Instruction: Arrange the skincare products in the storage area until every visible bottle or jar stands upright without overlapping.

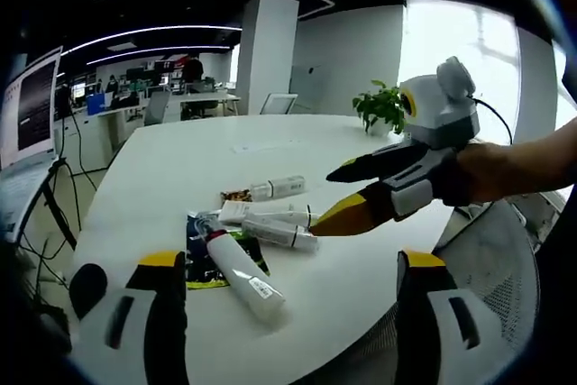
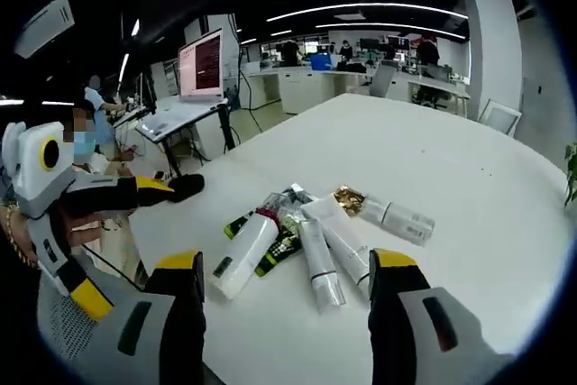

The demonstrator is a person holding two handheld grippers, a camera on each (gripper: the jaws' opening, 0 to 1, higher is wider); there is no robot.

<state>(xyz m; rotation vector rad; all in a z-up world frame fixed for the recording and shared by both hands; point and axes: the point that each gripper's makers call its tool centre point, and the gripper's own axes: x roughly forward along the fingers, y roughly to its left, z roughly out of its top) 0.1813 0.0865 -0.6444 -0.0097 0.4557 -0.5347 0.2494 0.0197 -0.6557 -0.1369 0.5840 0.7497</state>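
Tubes (image 1: 270, 223) all lie flat in a pile on the worktop (image 1: 180, 169). Left hand-held gripper (image 1: 293, 313) and right hand-held gripper (image 2: 284, 313) both gape, holding nothing.

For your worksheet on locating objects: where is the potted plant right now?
In the left gripper view, the potted plant stands at the far edge of the white table, just left of the right gripper and beyond the lying tubes.

1. Table (image 1: 180, 178): white.
2. Tubes (image 2: 325, 254): white; the one between the right gripper (image 2: 284, 308) fingers carries a dark label.
3. Packet (image 1: 203, 254) beyond the left gripper (image 1: 288, 313) fingers: black and green, possibly printed.
4. Gripper fingers: grey, yellow-tipped.
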